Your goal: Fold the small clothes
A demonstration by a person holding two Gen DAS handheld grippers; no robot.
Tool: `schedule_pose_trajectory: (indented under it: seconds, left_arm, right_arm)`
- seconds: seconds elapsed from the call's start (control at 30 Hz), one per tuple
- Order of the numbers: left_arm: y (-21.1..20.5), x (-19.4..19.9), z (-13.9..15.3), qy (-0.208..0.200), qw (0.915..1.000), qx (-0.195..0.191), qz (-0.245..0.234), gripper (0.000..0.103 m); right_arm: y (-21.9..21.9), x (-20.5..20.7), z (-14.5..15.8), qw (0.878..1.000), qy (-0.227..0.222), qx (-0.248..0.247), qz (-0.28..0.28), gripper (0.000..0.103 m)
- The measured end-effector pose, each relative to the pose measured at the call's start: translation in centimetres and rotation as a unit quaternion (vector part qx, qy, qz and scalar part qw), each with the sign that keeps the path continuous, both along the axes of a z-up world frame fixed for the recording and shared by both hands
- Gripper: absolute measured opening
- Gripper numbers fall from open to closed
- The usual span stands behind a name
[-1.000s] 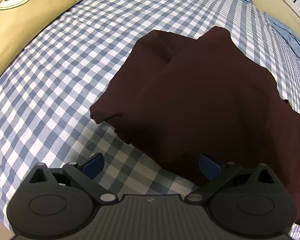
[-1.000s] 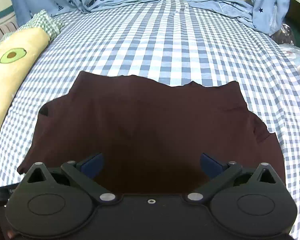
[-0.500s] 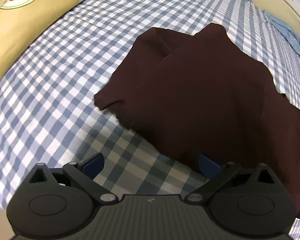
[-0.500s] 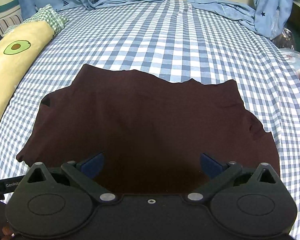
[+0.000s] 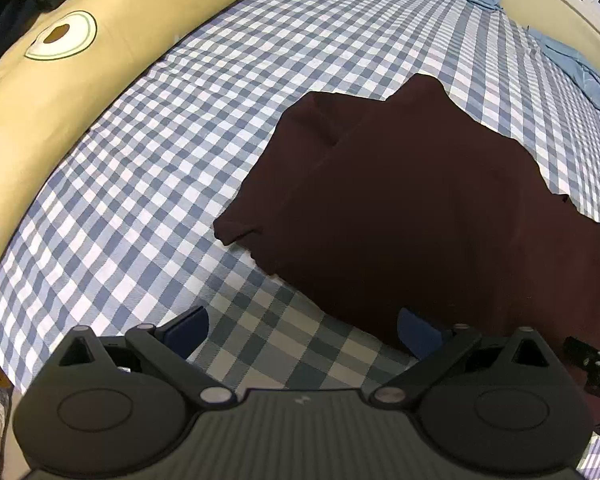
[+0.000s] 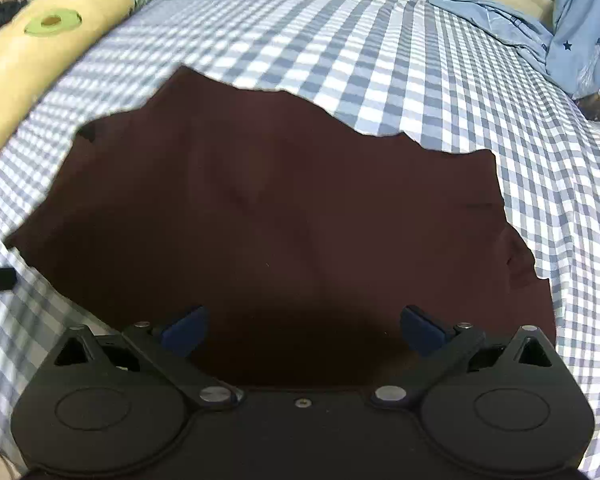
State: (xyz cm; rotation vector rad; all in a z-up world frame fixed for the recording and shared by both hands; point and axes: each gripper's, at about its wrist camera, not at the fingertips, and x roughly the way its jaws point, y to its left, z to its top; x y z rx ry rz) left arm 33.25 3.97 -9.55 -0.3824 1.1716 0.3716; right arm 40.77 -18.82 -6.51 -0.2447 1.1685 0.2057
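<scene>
Maroon garment (image 6: 292,216) lies limp on checked bed (image 5: 148,168), likely light; both tongs, left (image 5: 300,330) and right (image 6: 302,330), wide, empty; pinch a corner.

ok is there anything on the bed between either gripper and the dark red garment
Nothing visible does. The left gripper hangs open over bare checked sheet, with the dark red garment starting at its right finger. The right gripper is open directly above the garment.
</scene>
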Motion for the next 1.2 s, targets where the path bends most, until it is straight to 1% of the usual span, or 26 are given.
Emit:
schedule_pose_trajectory:
  seconds: [0.1, 0.23, 0.43, 0.57, 0.67, 0.77, 0.87, 0.93, 1.07, 1.2]
  left_arm:
    - [0.0, 0.1, -0.2, 0.007, 1.0000, 0.001, 0.001, 0.102]
    - [0.1, 0.2, -0.7, 0.012, 0.9999, -0.003, -0.002, 0.102]
    - [0.3, 0.7, -1.6, 0.025, 0.9996, -0.001, -0.014, 0.102]
    - [0.7, 1.1, -3.2, 0.034, 0.9993, 0.004, -0.011, 0.102]
    - [1.4, 1.0, -4.9, 0.040, 0.9992, -0.009, -0.003, 0.102]
    - [2.2, 0.9, -6.1, 0.024, 0.9990, -0.038, 0.004, 0.102]
    - [3.1, 1.1, -7.1, -0.004, 0.9983, -0.058, 0.012, 0.102]
    - [3.5, 1.4, -7.7, -0.021, 0.9981, -0.056, 0.012, 0.102]
    - [4.4, 2.6, -8.7, -0.031, 0.9983, -0.049, 0.005, 0.102]
    - [5.8, 3.8, -9.2, -0.043, 0.9974, -0.055, 0.018, 0.102]
  right_arm:
    - [-0.3, -0.1, -1.3, 1.000, 0.009, -0.013, -0.005, 0.103]
    - [-0.6, -0.1, -3.2, 0.999, 0.041, -0.027, -0.014, 0.103]
    - [-0.4, -0.1, -4.5, 0.998, 0.057, -0.040, -0.010, 0.103]
    - [-0.4, 0.6, -5.1, 0.996, 0.071, -0.042, -0.033, 0.103]
    - [-0.4, 1.2, -5.4, 0.995, 0.067, -0.041, -0.057, 0.103]
    - [-0.3, 1.7, -5.7, 0.995, 0.048, -0.051, -0.071, 0.103]
    - [-0.3, 2.4, -6.8, 0.994, 0.056, -0.048, -0.084, 0.103]
    - [-0.5, 2.6, -7.5, 0.992, 0.065, -0.043, -0.097, 0.103]
    - [-1.2, 3.1, -8.4, 0.989, 0.076, -0.017, -0.124, 0.103]
    - [-1.8, 3.4, -8.7, 0.987, 0.088, 0.004, -0.136, 0.103]
